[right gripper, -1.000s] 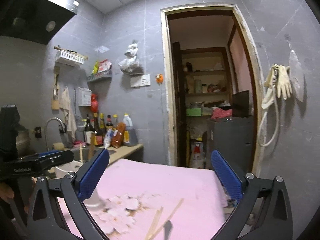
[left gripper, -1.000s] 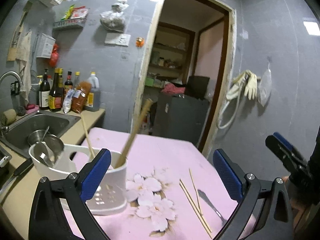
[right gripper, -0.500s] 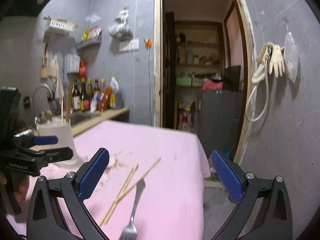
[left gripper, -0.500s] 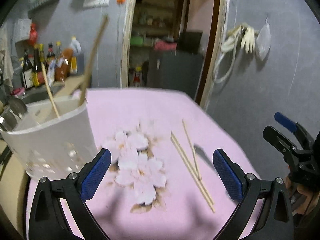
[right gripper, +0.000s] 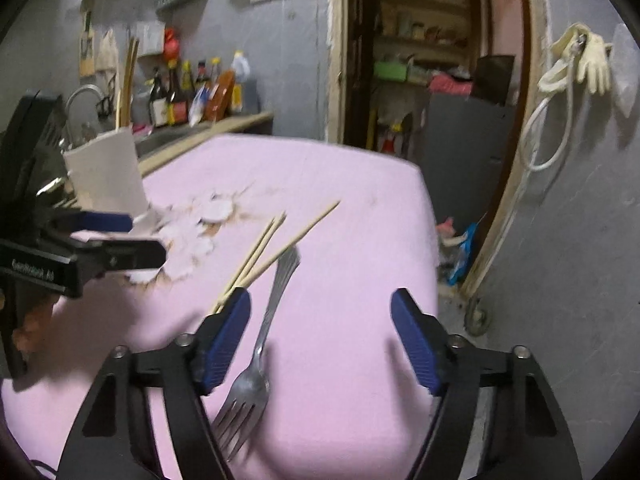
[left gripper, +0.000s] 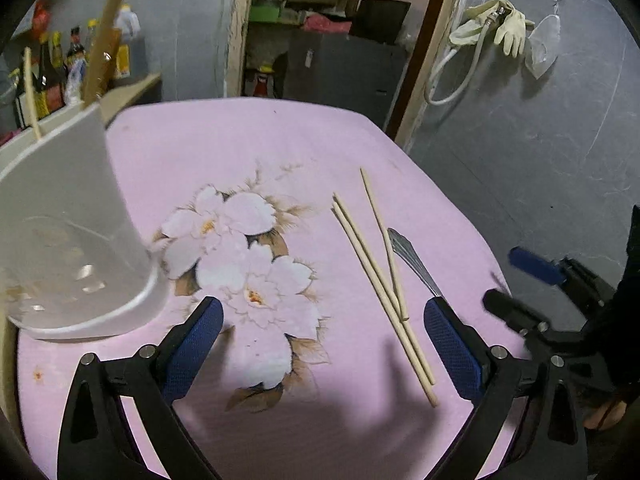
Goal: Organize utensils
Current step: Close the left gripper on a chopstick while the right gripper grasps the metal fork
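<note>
Three wooden chopsticks (left gripper: 380, 276) lie on the pink flowered tablecloth (left gripper: 260, 152), with a metal fork (left gripper: 412, 260) beside them on the right. A white utensil holder (left gripper: 68, 232) stands at the left with a wooden spoon handle and a chopstick in it. My left gripper (left gripper: 320, 344) is open and empty above the cloth, near the chopsticks' near ends. In the right wrist view my right gripper (right gripper: 320, 340) is open and empty over the fork (right gripper: 260, 344), with the chopsticks (right gripper: 272, 248) just beyond its left finger. The holder (right gripper: 104, 176) and my left gripper (right gripper: 120, 236) show at the left.
A counter with sauce bottles (right gripper: 192, 92) and a sink tap (right gripper: 84, 96) runs along the table's left side. An open doorway (left gripper: 320, 40) with shelves lies beyond the far edge. Gloves and a hose (right gripper: 576, 68) hang on the right wall. The table's right edge (right gripper: 432, 240) drops to the floor.
Both grippers have tilted down and come closer to the table. The chopsticks and fork now lie nearer both grippers. The fork now lies between my right gripper's fingers.
</note>
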A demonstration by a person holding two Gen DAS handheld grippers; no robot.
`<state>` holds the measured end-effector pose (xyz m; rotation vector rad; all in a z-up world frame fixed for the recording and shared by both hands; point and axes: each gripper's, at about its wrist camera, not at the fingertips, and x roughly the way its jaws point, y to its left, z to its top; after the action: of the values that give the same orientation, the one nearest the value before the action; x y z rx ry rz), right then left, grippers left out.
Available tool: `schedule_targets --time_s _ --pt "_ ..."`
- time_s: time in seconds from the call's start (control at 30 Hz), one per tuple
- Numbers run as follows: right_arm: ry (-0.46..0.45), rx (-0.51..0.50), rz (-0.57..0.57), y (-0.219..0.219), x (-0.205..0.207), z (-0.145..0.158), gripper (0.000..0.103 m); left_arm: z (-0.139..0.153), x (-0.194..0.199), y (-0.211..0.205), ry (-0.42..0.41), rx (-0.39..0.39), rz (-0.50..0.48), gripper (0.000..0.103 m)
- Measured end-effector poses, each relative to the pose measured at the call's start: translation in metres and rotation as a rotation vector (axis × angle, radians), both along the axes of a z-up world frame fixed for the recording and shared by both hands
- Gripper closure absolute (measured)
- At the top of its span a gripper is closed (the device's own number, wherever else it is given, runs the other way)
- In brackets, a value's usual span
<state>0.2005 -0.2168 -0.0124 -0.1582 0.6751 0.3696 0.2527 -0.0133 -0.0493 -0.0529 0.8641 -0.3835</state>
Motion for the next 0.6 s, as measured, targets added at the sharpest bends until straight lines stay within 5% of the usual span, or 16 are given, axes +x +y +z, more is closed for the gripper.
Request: schedule_targets --time_s 0.37,0.43,0.6 --pt "0.115 -0.056 0.064 0.020 0.013 -0.020 0.060 -0.016 0.041 -0.016 0.137 -0.045 -0.083 0.055" --pt "0.124 -0.066 0.064 0.021 0.015 -0.022 0.063 -0.019 0.048 -0.021 0.155 -0.041 -0.098 0.071" --pt "0.114 -0.110 0.072 0.024 0.017 -0.023 0.069 -0.022 0.060 -0.026 0.182 -0.040 -0.121 0.085"
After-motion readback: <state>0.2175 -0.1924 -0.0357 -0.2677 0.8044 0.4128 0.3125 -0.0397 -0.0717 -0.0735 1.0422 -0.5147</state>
